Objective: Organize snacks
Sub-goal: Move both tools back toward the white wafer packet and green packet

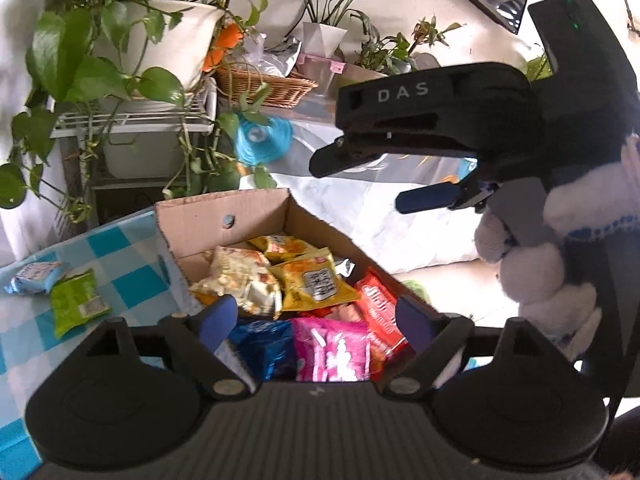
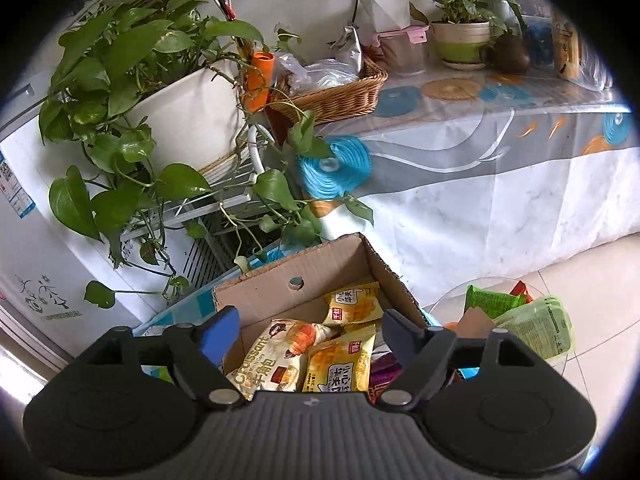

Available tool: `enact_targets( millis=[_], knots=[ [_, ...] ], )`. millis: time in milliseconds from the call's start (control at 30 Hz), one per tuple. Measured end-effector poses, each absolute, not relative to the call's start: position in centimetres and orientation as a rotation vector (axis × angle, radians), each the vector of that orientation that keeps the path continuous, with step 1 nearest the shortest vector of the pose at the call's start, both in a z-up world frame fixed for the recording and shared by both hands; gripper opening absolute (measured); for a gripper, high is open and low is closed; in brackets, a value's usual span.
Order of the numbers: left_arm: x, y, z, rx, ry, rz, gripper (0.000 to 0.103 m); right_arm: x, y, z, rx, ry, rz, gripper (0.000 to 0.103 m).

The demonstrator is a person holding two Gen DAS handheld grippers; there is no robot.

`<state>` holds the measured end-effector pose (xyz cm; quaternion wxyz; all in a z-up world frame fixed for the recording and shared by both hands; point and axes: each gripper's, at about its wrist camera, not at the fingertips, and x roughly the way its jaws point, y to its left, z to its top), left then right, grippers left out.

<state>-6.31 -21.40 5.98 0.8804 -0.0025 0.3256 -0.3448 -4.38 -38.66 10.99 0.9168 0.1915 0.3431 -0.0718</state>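
Left gripper (image 1: 316,318) and right gripper (image 2: 310,334): both gaped empty over brown cardboard box (image 1: 224,210); crowded glossy packets risked slipping, or two being pinched together.

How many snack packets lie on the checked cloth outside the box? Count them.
2: a blue packet near the cloth's left edge and a green packet touching it. Others may be hidden.

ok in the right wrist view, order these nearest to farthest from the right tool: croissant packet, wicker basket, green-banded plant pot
1. croissant packet, in the cardboard box just beyond the right tool, between its fingers.
2. wicker basket, on the far table, left of centre.
3. green-banded plant pot, farther back on that table, to the right.
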Motion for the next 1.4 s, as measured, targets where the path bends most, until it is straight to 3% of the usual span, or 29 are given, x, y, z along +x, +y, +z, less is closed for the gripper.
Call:
enact_targets(
  millis=[500,867,967,1400],
  knots=[
    [-3.0,-13.8,6.2,-0.015,0.747,-0.527,0.087,-3.1,-35.2,10.6,0.332,0.712,-0.087,0.091],
    [2.7,-5.2,6.5,-0.099,0.744,-0.324,0.094,-1.9,-31.2,10.3,0.283,0.7,-0.008,0.092],
    [4.5,-3.8,6.0,-0.118,0.733,-0.265,0.094,-1.6,-29.4,10.2,0.232,0.696,0.034,0.096],
    [11.1,-3.0,1.0,-0.148,0.784,-0.174,0.094,0.5,-22.9,7.9,0.065,0.757,0.154,0.096]
  ],
)
